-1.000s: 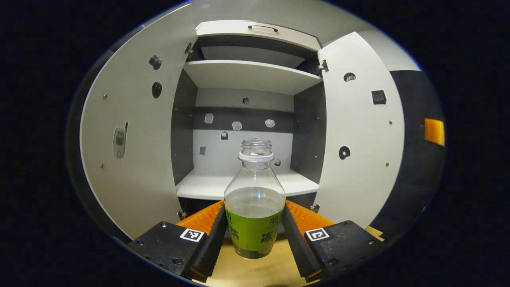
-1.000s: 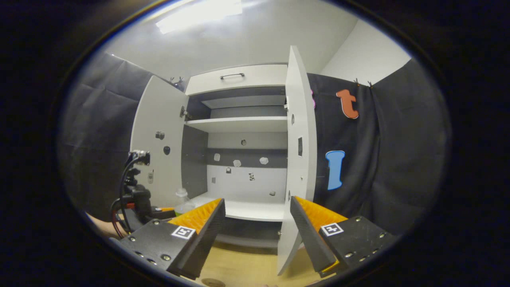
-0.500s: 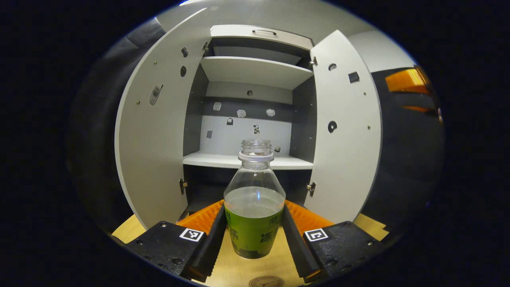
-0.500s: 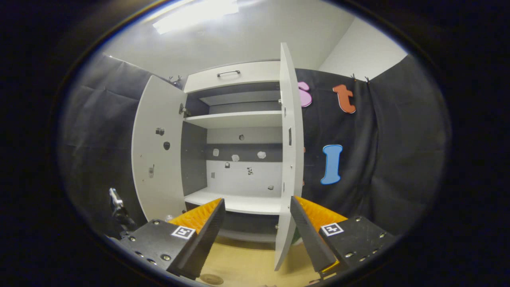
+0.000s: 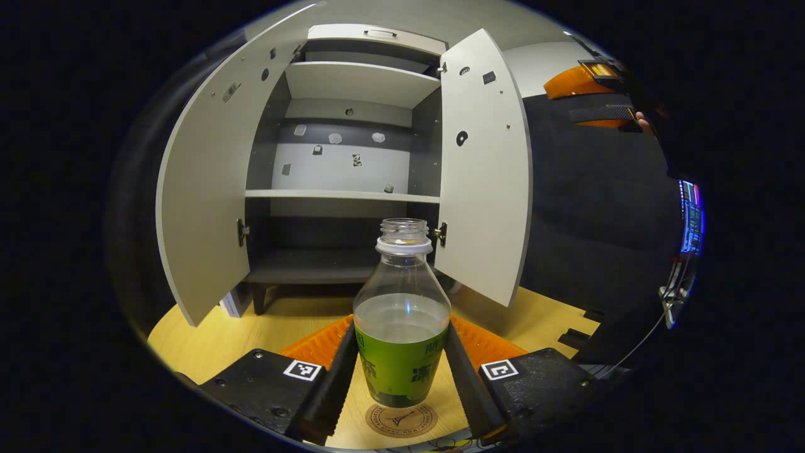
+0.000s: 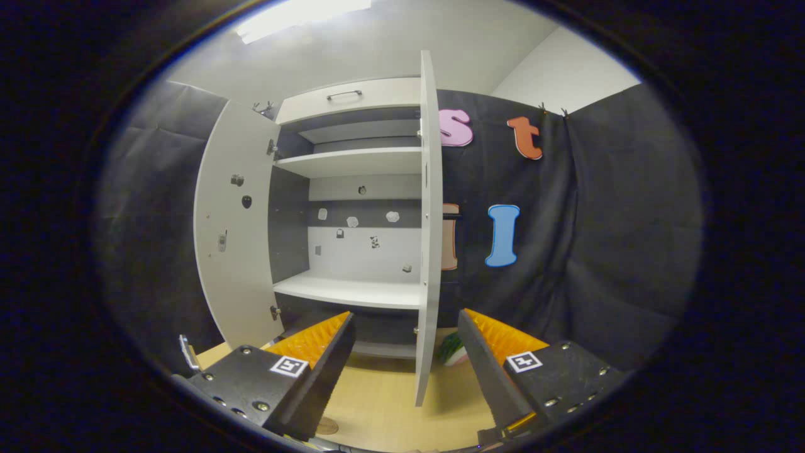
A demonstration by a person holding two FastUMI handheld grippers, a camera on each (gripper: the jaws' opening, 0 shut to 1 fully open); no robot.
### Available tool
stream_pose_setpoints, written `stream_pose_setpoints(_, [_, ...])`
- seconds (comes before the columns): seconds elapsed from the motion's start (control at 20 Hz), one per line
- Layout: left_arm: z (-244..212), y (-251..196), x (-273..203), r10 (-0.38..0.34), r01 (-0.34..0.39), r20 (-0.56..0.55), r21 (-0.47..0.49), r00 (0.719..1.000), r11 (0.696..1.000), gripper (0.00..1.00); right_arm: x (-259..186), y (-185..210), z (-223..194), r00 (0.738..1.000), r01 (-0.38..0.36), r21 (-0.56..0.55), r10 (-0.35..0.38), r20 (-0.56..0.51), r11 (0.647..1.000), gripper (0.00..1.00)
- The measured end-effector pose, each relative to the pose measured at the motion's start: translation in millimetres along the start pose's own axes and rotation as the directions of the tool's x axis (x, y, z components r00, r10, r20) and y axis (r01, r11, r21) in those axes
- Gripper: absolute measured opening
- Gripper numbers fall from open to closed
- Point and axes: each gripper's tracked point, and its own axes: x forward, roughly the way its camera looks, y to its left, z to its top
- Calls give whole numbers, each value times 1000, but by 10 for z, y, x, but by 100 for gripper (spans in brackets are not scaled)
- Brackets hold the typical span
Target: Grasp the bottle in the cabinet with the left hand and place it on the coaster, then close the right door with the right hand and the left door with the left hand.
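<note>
Left gripper view puts the clear plastic bottle with the green label (image 5: 402, 314) at the bottom centre of the frame, upright and uncapped, part full of clear liquid. My left gripper (image 5: 402, 368) pinches it at the label band, both ribbed black pads pressed against its sides, low enough that I judge the open neck stays level and nothing spills. Directly under its base, at the very bottom of the frame, lies the round brown coaster (image 5: 415, 422) on the pale wooden table (image 5: 207, 333); I cannot tell whether the bottle touches it or hangs just above, so I count the placing as not finished. Beyond, filling the upper centre, the white cabinet (image 5: 333, 196) stands with both doors swung wide.

Right gripper view has my right gripper (image 6: 402, 368) at the bottom of the frame, fingers spread and holding nothing. It faces the right door (image 6: 426, 251), seen edge-on at centre, which suits a push to close it once the bottle is released. The left door (image 6: 233, 233) stands open at the left.
</note>
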Motion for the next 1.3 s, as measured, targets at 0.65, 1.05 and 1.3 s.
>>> stream_pose_setpoints(0.65, [-577,-92,-11,-89,94,-63,78,994,993,78,34,105,-154,997,-20,-13,19,-75,1000,99])
stream_pose_setpoints(1.05, [-694,-35,24,-86,89,-59,47,995,995,81,162,374,-288,993,-70,-56,64,-102,996,99])
stream_pose_setpoints(1.3, [-736,14,-65,-37,53,-104,150,994,987,100,161,452,-394,990,-83,-39,78,-121,996,99])
